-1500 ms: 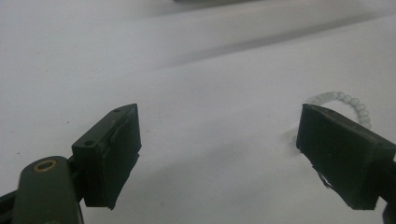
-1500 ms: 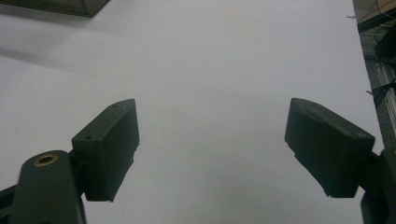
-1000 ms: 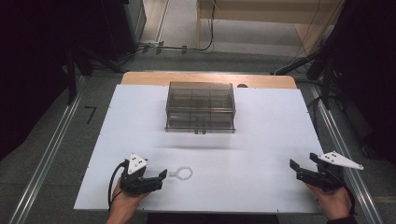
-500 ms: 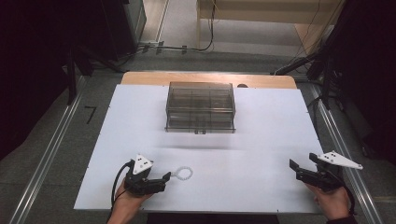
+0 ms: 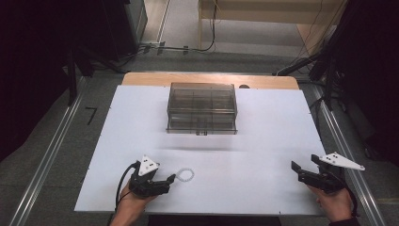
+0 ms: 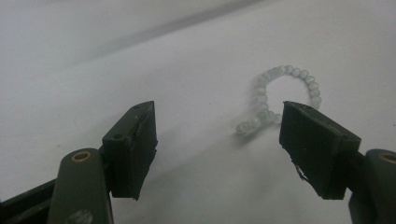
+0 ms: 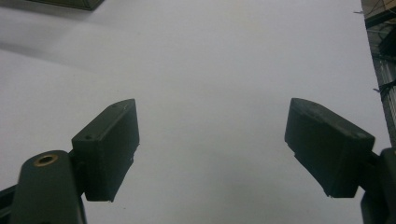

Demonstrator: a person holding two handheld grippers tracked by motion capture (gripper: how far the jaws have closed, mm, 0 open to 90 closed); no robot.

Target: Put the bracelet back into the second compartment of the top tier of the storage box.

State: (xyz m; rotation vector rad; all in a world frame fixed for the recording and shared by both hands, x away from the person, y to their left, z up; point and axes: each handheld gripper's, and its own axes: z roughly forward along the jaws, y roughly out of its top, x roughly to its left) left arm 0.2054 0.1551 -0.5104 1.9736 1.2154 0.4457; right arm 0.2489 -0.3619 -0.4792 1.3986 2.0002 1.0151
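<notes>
A small ring of pale beads, a bracelet (image 5: pixel 185 175), lies on the white board (image 5: pixel 263 141) near the front left. My left gripper (image 5: pixel 171 179) rests low on the board with its tips right at the bracelet. In the left gripper view the bracelet (image 6: pixel 285 93) lies just ahead of the open left gripper (image 6: pixel 219 135), its near end beside the right-hand jaw. The jaws have just been closing, and the pads press on nothing. My right gripper (image 5: pixel 303 165) is held at the front right, open and empty (image 7: pixel 212 135).
A smoky clear plastic box with compartments (image 5: pixel 202 108) stands at the back middle of the board; its corner (image 7: pixel 70 3) shows in the right gripper view. Cables and dark stands line the floor beyond the table.
The left gripper has edged slightly toward the bracelet and its jaws have narrowed. The right gripper and the box have stayed put.
</notes>
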